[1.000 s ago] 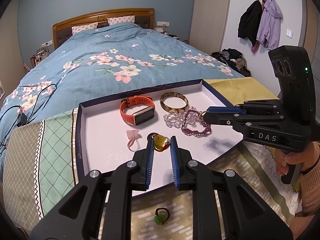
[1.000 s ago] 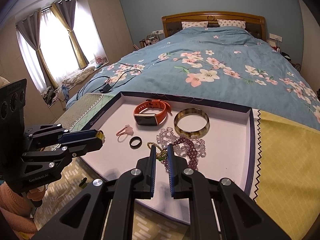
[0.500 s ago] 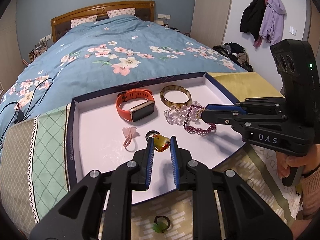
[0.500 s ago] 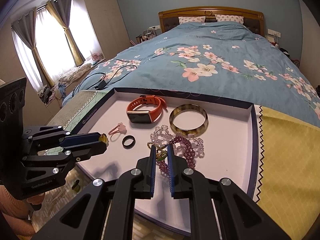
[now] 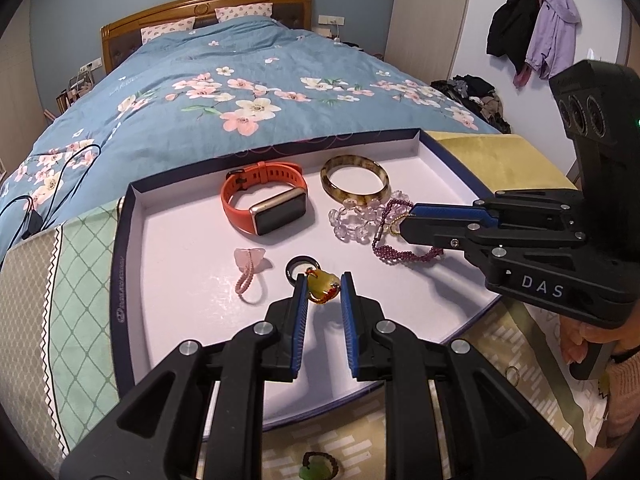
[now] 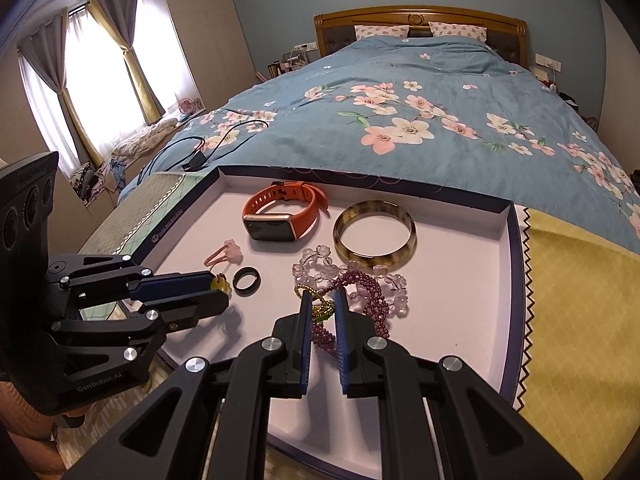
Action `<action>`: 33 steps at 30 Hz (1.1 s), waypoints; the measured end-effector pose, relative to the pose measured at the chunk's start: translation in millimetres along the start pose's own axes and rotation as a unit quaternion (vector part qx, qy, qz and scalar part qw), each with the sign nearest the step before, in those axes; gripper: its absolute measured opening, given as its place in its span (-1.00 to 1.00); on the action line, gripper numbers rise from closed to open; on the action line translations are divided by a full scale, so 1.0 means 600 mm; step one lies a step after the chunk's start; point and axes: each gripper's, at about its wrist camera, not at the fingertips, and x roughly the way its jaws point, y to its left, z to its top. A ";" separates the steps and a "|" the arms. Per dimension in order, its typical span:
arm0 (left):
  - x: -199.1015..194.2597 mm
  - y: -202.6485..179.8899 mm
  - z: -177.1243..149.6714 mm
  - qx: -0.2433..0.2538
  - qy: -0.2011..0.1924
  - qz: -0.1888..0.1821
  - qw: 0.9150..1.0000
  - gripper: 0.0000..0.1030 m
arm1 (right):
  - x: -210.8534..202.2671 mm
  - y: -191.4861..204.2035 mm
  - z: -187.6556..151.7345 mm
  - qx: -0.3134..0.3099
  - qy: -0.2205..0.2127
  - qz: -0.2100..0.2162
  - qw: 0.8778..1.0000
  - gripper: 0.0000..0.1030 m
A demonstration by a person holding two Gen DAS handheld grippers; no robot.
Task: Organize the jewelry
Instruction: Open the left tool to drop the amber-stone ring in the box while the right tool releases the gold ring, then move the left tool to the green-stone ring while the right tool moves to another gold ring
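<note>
Jewelry tray [image 5: 132,216], both grippers loaded.

An amber pendant [image 5: 322,285] is pinched by the left gripper [image 5: 323,286], a green-and-gold piece [image 6: 320,308] by the right gripper [image 6: 322,300], both low over the tray, apparently for setting down. Counted at frame centre: one orange watch [image 5: 264,200], one bangle [image 5: 354,178], one black ring [image 6: 247,280], two bead bracelets.

You see an orange watch [image 5: 262,196], a mottled brown bangle [image 5: 355,178], purple beads [image 5: 404,254], a white tray [image 5: 172,240] and a blue flowered quilt [image 5: 240,92].
</note>
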 end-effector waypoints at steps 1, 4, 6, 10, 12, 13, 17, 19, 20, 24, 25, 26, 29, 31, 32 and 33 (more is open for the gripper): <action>0.005 0.002 0.001 -0.003 0.003 -0.002 1.000 -0.67 | 0.001 -0.001 0.000 0.002 0.000 -0.001 1.000 -0.81; 0.017 0.006 0.000 -0.013 0.012 -0.007 1.000 -0.67 | 0.002 -0.005 0.000 0.006 0.001 -0.003 1.000 -0.79; 0.022 0.010 0.000 -0.019 0.015 -0.011 1.000 -0.67 | 0.003 -0.009 0.000 0.011 0.000 -0.003 1.000 -0.79; 0.019 0.017 0.000 -0.027 0.008 -0.021 0.999 -0.66 | -0.001 -0.014 0.000 0.018 -0.006 -0.005 1.000 -0.79; 0.009 0.018 0.001 -0.030 -0.001 -0.024 0.999 -0.62 | -0.008 -0.013 0.000 0.019 -0.011 -0.004 1.000 -0.76; 0.002 0.019 0.002 -0.031 -0.008 -0.023 0.999 -0.60 | -0.011 -0.014 -0.001 0.020 -0.012 -0.002 1.000 -0.75; -0.041 0.034 0.003 -0.044 -0.040 -0.032 0.998 -0.45 | -0.036 -0.011 -0.004 0.022 -0.028 0.004 0.999 -0.67; -0.066 0.045 0.003 -0.057 -0.051 -0.057 0.995 -0.44 | -0.056 -0.007 -0.009 0.019 -0.040 0.009 0.999 -0.54; -0.079 0.049 0.001 -0.057 -0.058 -0.058 0.995 -0.42 | -0.066 -0.005 -0.012 0.017 -0.046 0.010 0.999 -0.52; -0.128 0.058 -0.020 -0.047 -0.080 -0.056 0.994 -0.36 | -0.108 0.007 -0.035 0.001 -0.065 0.007 0.998 -0.47; -0.140 0.059 -0.031 -0.041 -0.084 -0.056 0.994 -0.35 | -0.116 0.010 -0.040 -0.003 -0.067 0.007 0.998 -0.46; -0.150 0.059 -0.042 -0.035 -0.086 -0.054 0.994 -0.31 | -0.124 0.013 -0.049 -0.008 -0.069 0.008 0.998 -0.44; -0.166 0.055 -0.077 -0.014 -0.081 -0.038 0.996 -0.28 | -0.137 0.018 -0.073 -0.016 -0.065 0.009 0.998 -0.34; -0.170 0.055 -0.100 -0.007 -0.072 -0.032 0.997 -0.28 | -0.141 0.019 -0.095 -0.017 -0.055 0.009 0.998 -0.34; -0.170 0.056 -0.111 -0.010 -0.066 -0.033 0.997 -0.28 | -0.141 0.019 -0.102 -0.018 -0.052 0.003 0.999 -0.34; -0.169 0.059 -0.121 -0.013 -0.060 -0.033 0.998 -0.28 | -0.140 0.018 -0.115 -0.017 -0.045 -0.002 0.999 -0.34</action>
